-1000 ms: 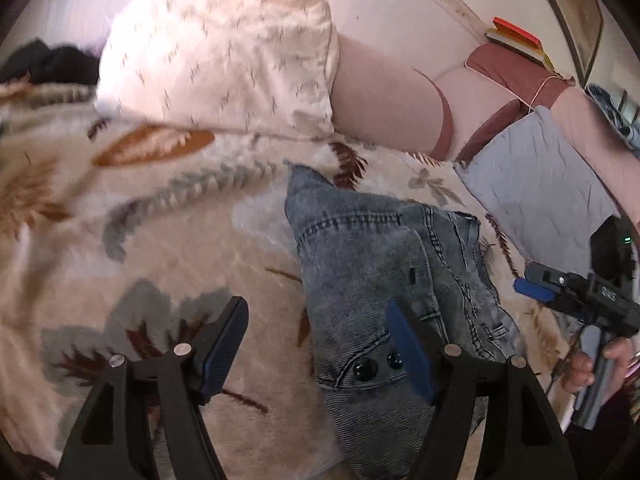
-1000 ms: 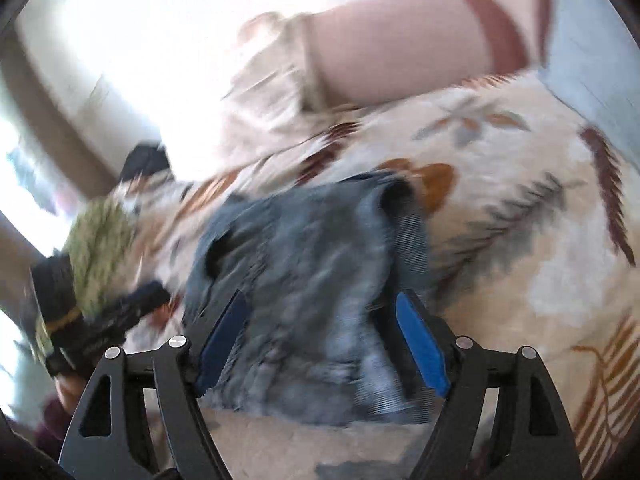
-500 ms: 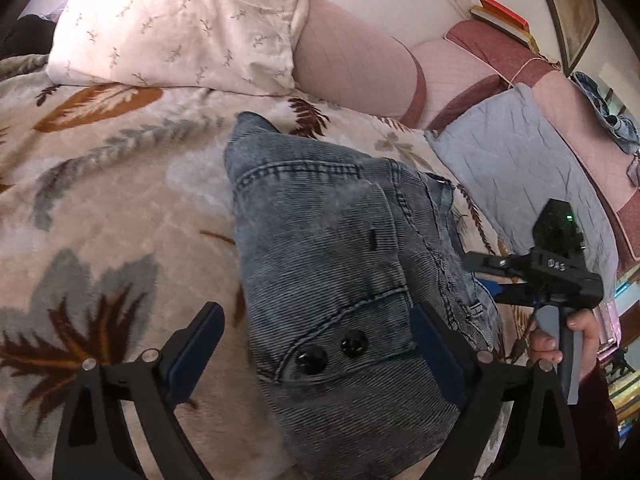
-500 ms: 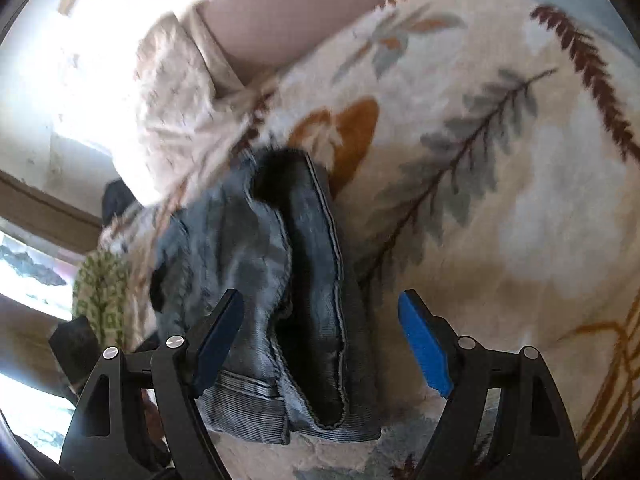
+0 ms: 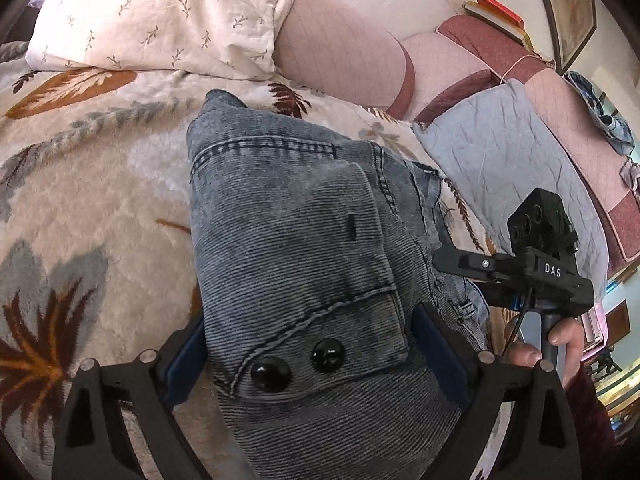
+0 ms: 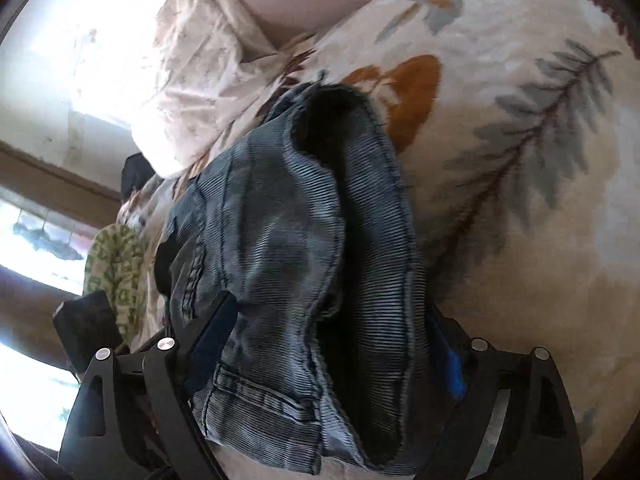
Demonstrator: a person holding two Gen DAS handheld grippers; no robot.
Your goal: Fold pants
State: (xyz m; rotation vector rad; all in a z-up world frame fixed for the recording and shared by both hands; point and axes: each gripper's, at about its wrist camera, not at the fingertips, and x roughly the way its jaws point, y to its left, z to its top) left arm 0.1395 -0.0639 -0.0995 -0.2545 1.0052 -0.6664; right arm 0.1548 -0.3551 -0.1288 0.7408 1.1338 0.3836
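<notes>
Both grippers lowered over folded jeans [image 5: 304,248], fingers apart, right opening, leaf-print blanket [image 5: 100,184], pillows [image 5: 160,16].

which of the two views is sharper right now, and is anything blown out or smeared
Left wrist view is sharper: the pants show crisp ribbing and two glossy buttons. Right wrist view is softer, with the pants slightly smeared, and the window at left blown out to white. Both bend toward dark corners.
</notes>
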